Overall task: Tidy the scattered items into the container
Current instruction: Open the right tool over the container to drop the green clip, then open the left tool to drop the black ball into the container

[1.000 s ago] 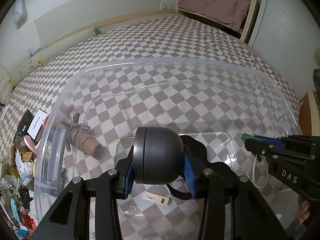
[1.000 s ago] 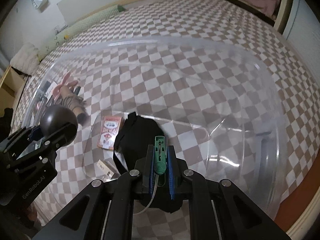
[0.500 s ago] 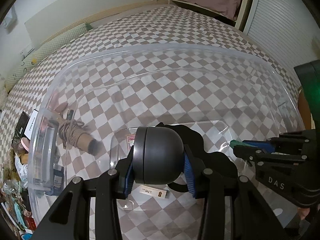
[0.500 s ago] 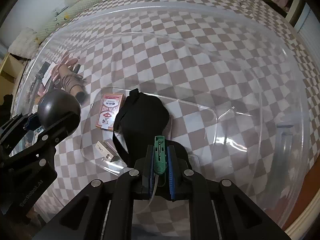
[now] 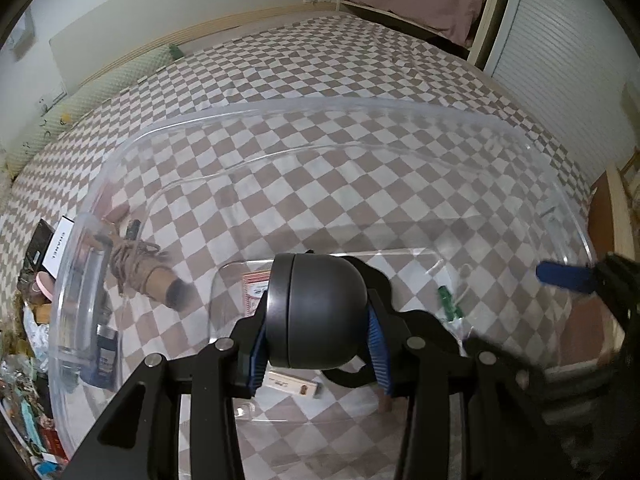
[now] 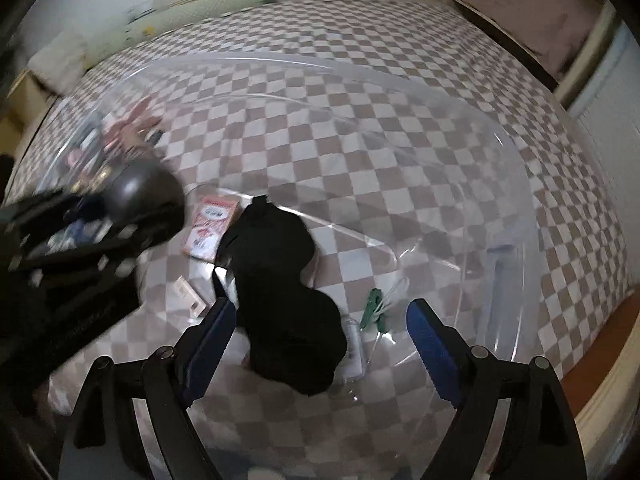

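A big clear plastic container lies on the checked bedspread, and both grippers hang over it. My left gripper is shut on a dark grey round case; the case also shows at the left of the right wrist view. My right gripper has its jaws opening wide, with nothing gripped. Below it, a green clip with a white cord lies loose on the container floor, beside a black pouch. The clip also shows in the left wrist view.
In the container also lie a red card pack and a small white box. A brown rope spool sits at the container's left wall. Left of it are a white box and mixed clutter. A green bolster lines the far wall.
The right gripper's jaws have sprung apart and the green clip with its cord has dropped onto the container floor. The left gripper still holds the round case and has barely moved.
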`<state>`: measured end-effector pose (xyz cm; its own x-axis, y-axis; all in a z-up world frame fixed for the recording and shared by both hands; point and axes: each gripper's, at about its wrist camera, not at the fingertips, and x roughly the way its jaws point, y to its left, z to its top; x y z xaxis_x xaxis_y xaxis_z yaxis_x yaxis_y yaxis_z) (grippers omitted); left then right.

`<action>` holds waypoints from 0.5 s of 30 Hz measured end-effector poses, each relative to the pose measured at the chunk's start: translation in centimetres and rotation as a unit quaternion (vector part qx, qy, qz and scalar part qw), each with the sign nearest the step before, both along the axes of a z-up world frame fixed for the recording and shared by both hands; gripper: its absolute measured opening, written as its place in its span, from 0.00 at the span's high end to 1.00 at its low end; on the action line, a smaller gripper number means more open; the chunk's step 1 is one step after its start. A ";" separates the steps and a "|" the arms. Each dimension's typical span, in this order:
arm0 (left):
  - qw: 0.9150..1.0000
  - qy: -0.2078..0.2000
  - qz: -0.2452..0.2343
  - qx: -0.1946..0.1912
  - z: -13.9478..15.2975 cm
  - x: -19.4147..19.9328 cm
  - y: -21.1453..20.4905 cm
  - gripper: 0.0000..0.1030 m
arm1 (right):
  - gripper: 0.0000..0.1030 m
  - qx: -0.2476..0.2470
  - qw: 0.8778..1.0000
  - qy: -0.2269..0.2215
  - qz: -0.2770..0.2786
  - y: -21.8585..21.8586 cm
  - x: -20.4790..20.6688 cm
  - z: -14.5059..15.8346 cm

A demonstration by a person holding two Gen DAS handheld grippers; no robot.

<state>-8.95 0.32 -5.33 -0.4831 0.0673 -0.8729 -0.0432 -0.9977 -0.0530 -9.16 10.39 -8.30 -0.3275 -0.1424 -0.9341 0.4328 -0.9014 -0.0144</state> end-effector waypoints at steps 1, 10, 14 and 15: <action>1.000 0.001 -0.001 0.002 0.1 -0.1 0.2 0.59 | 0.15 -0.002 1.000 0.000 0.007 0.1 0.3 0.1; 0.999 -0.004 -0.027 0.020 0.4 -1.1 3.9 0.59 | 0.15 -0.014 1.000 -0.002 0.008 2.0 1.3 0.3; 0.999 -0.006 -0.032 0.006 0.2 -1.2 5.2 0.59 | 0.15 -0.019 1.000 -0.002 0.011 2.3 1.7 0.7; 0.999 -0.006 -0.031 0.003 0.2 -1.3 5.3 0.59 | 0.15 -0.020 1.000 -0.001 0.013 2.3 1.9 0.8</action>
<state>-10.21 5.60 -5.14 -0.4668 0.1021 -0.8784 -0.1041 -0.9927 -0.0601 -7.27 12.69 -7.47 -0.3209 -0.1871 -0.9284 0.4559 -0.8898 0.0217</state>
